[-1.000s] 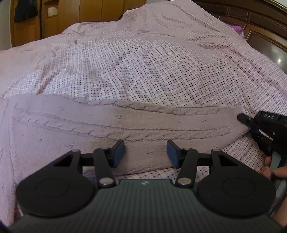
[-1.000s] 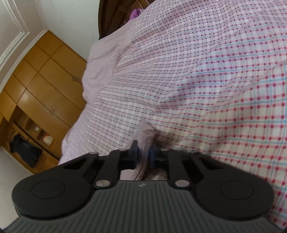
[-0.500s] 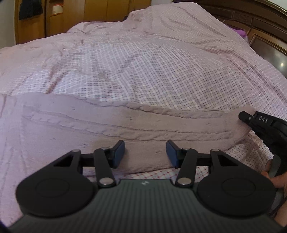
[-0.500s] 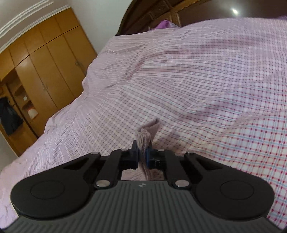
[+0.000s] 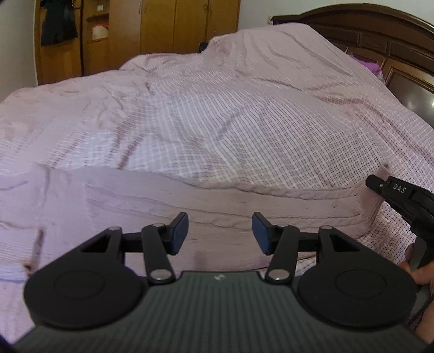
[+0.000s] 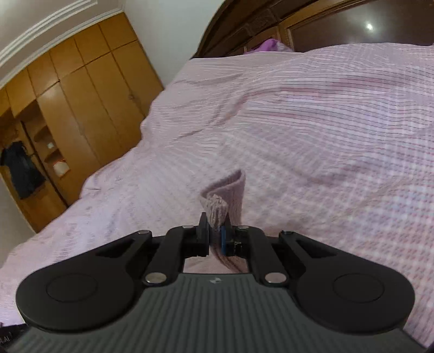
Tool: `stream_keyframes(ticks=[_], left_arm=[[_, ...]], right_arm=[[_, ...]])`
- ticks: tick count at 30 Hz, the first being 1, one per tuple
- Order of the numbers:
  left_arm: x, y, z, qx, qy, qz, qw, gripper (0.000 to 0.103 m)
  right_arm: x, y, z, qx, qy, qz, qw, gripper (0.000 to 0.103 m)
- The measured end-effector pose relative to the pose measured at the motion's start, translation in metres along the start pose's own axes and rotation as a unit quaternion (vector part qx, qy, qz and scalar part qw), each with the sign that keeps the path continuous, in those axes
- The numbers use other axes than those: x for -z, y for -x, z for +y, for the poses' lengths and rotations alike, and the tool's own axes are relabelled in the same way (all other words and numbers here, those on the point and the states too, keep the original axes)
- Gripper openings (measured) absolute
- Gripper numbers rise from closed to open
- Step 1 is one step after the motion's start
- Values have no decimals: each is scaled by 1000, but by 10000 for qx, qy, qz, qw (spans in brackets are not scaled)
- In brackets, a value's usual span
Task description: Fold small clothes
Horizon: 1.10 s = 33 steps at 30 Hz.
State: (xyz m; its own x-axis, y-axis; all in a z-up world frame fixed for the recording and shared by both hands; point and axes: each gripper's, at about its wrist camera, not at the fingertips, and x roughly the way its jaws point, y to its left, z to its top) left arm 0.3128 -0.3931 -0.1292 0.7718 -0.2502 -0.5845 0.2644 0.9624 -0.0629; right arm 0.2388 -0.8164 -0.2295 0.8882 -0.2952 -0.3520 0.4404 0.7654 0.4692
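Observation:
A pale pink cable-knit sweater (image 5: pixel 190 206) lies across the bed in the left wrist view. My left gripper (image 5: pixel 219 233) is open just above the sweater's near part, holding nothing. My right gripper (image 6: pixel 215 233) is shut on the sweater's right edge (image 6: pixel 225 195), which sticks up between its pads. In the left wrist view the right gripper (image 5: pixel 379 187) shows at the far right, lifting that edge off the bed.
The bed is covered with a pink checked sheet (image 5: pixel 244 122). A dark wooden headboard (image 5: pixel 379 35) stands at the right. Wooden wardrobes (image 6: pixel 81 108) line the far wall, with dark clothing (image 5: pixel 58 24) hanging there.
My right gripper has lifted the sweater's right edge higher and tilted upward. My left gripper has stayed open and risen slightly above the sweater.

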Motion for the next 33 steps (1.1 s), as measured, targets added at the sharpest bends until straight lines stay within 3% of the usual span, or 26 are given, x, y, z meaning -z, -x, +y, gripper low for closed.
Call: stream_keyframes(ticks=[10, 25, 33], left_arm=[[-10, 23, 45, -28, 48, -81, 10000, 54], [-14, 42, 124, -603, 470, -111, 9970, 54], [-15, 55, 162, -873, 551, -142, 9946, 54]], right_arm=[[11, 32, 83, -517, 581, -55, 9970, 8], [31, 45, 163, -1037, 824, 76, 9912, 8], [55, 54, 213, -1300, 1272, 241, 9830, 8]])
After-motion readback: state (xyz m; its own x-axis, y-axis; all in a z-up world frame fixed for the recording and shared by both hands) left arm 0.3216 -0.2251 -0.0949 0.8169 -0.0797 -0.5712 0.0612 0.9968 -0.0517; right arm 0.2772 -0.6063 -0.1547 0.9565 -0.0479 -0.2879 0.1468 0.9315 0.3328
